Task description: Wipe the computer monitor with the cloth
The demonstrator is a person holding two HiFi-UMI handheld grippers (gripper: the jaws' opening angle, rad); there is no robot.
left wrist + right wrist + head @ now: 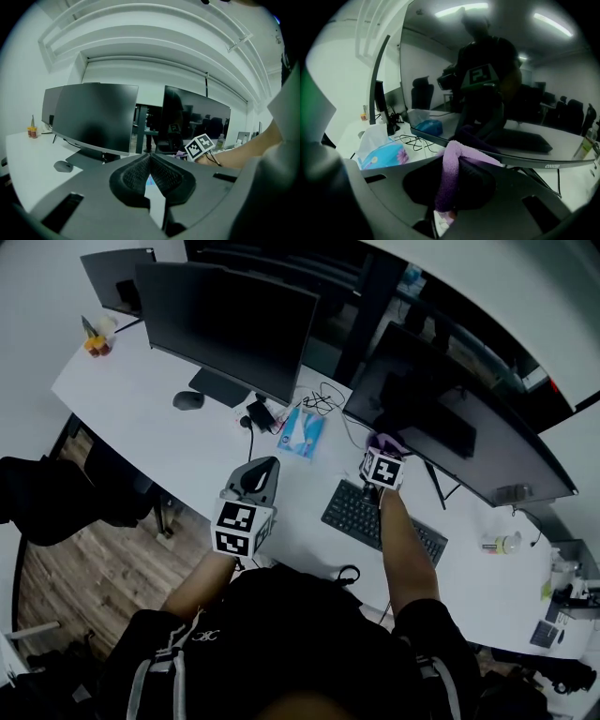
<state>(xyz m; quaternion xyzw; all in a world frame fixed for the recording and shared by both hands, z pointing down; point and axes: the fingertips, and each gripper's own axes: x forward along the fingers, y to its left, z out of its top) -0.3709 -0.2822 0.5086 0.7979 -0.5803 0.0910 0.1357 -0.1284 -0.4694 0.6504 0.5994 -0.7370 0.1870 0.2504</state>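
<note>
The right monitor [469,432] stands on the white desk [150,418], its dark screen filling the right gripper view [497,89]. My right gripper [382,457] is shut on a purple cloth [452,173], which touches the screen's lower left part [386,440]. My left gripper [255,486] hovers over the desk's front edge, shut with nothing between its jaws [150,171]. A second, left monitor [230,324] stands further along the desk [96,117].
A black keyboard [361,514] lies under my right arm. A blue tissue pack [303,432], tangled cables [321,401] and a mouse [188,400] lie between the monitors. A bottle [502,543] rests at the right. A dark office chair [47,493] stands left of the desk.
</note>
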